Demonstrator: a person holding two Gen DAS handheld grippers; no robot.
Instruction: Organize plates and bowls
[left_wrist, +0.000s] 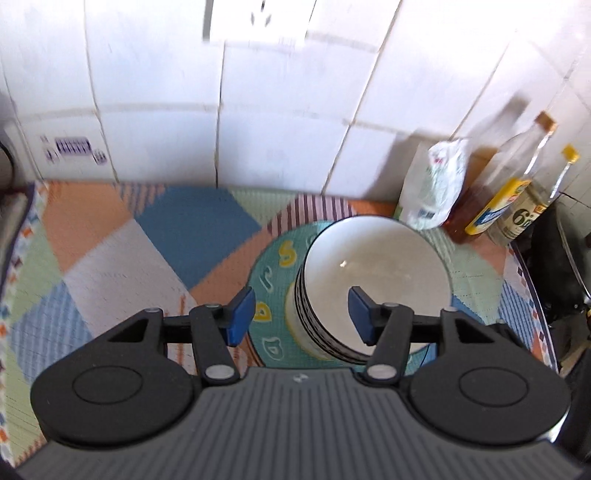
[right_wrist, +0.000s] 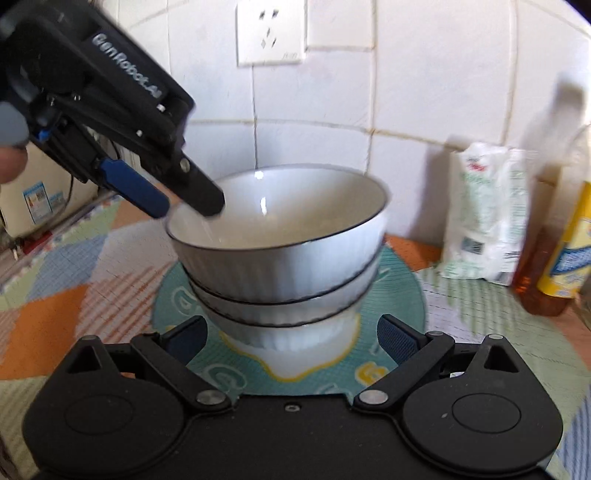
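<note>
A stack of three white ribbed bowls with dark rims (right_wrist: 280, 258) stands on a round teal mat (right_wrist: 399, 295); it also shows in the left wrist view (left_wrist: 373, 273). My left gripper (left_wrist: 301, 314) is open, just above the stack's left rim, one finger over the bowl's inside and one outside. In the right wrist view the left gripper (right_wrist: 177, 201) comes in from the upper left over that rim. My right gripper (right_wrist: 291, 339) is open and empty, low in front of the stack's base, fingers either side of it.
A patchwork cloth (left_wrist: 110, 251) covers the counter. A white plastic bag (right_wrist: 484, 214) and several bottles (left_wrist: 513, 188) stand at the back right against the tiled wall. A wall socket (right_wrist: 271, 33) is above. A white appliance (right_wrist: 37, 199) stands at the left.
</note>
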